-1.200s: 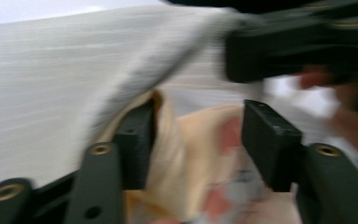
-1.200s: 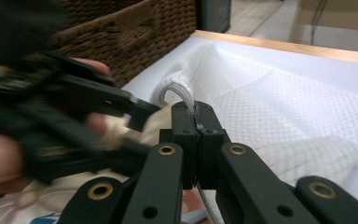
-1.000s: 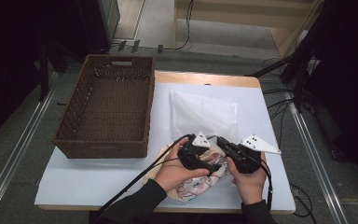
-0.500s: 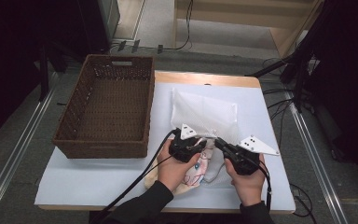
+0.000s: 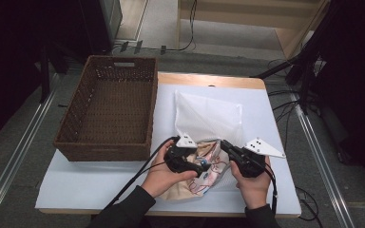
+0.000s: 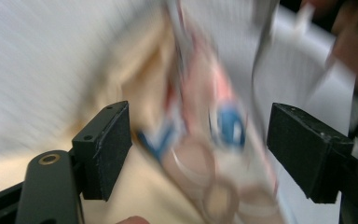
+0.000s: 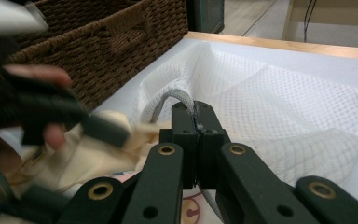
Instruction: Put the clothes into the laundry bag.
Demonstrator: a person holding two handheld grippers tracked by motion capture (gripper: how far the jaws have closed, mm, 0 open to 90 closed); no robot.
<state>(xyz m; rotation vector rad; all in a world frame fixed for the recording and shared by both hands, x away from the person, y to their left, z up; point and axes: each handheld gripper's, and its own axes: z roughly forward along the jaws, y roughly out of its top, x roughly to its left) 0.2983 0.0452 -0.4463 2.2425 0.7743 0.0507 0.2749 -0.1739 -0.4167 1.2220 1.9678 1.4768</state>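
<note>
A white mesh bag [image 5: 209,114] lies flat on the white table, its mouth toward the person. My right gripper [image 5: 224,143] is shut on the bag's zippered rim [image 7: 179,95] and holds it raised. A cream cloth with a red and blue print [image 5: 204,178] lies at the mouth, partly under the rim. My left gripper [image 5: 202,166] hovers over this cloth [image 6: 200,154]. Its jaws have just been opening and now stand wide, with the cloth between them but clear of both pads [image 6: 114,140]. The left gripper view is blurred.
A brown wicker basket [image 5: 109,109] stands on the table's left half, close beside the bag; it shows again at the upper left of the right gripper view [image 7: 98,42]. The white table [image 5: 85,185] has bare room in front of the basket. Cables trail off the front edge.
The left hand has shifted a little to the left over the cloth, and the cloth has been pushed and bunched toward the bag's mouth. The right gripper has kept still on the rim.
</note>
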